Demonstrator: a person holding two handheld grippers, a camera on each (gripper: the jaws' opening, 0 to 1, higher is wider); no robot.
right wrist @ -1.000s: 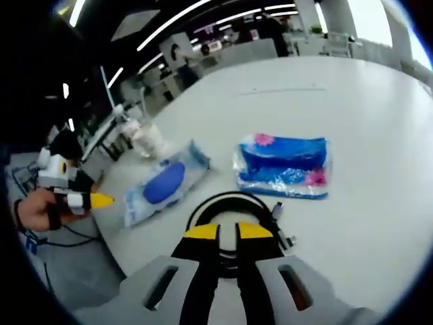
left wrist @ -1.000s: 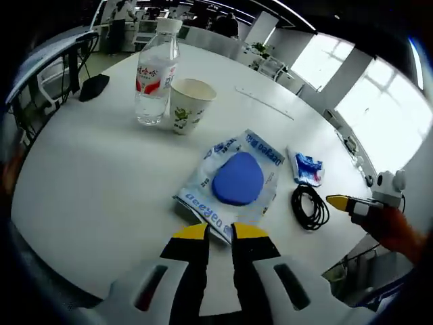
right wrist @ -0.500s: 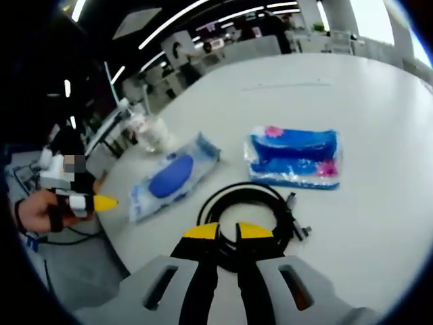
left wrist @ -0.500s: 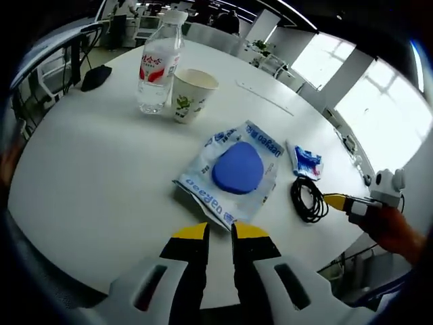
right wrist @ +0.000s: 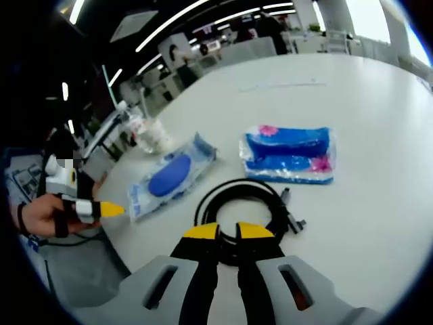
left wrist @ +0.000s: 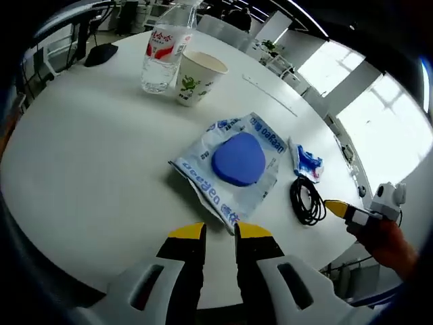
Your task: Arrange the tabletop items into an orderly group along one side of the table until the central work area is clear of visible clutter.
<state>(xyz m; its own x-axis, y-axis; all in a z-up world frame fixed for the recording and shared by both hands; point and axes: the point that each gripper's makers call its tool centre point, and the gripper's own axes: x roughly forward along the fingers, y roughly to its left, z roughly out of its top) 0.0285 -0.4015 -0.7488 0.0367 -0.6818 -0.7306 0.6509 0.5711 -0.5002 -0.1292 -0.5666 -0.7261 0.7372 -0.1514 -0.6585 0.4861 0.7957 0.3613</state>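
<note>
On the round white table [left wrist: 88, 156] lies a white wet-wipes pack [left wrist: 233, 162] with a blue lid, just beyond my left gripper [left wrist: 220, 233], whose jaws stand shut with nothing between them. A clear water bottle [left wrist: 166, 47] and a paper cup [left wrist: 196, 78] stand side by side at the far side. A blue tissue pack [left wrist: 306, 164] and a coiled black cable [left wrist: 308, 202] lie to the right. My right gripper [right wrist: 228, 231] is shut just over the near edge of the cable [right wrist: 243, 203], with the tissue pack [right wrist: 289, 154] beyond it and the wipes pack [right wrist: 170, 177] to its left.
A dark mouse-like object [left wrist: 101, 54] lies near the far left table edge, and a thin strip [left wrist: 269, 98] lies further back. A hand [left wrist: 385, 240] holds the right gripper past the table's right edge. Chairs and desks stand around the table.
The left view has drawn back and up a little from the wipes pack. In the right view the cable sits slightly closer to the jaws. No object has moved.
</note>
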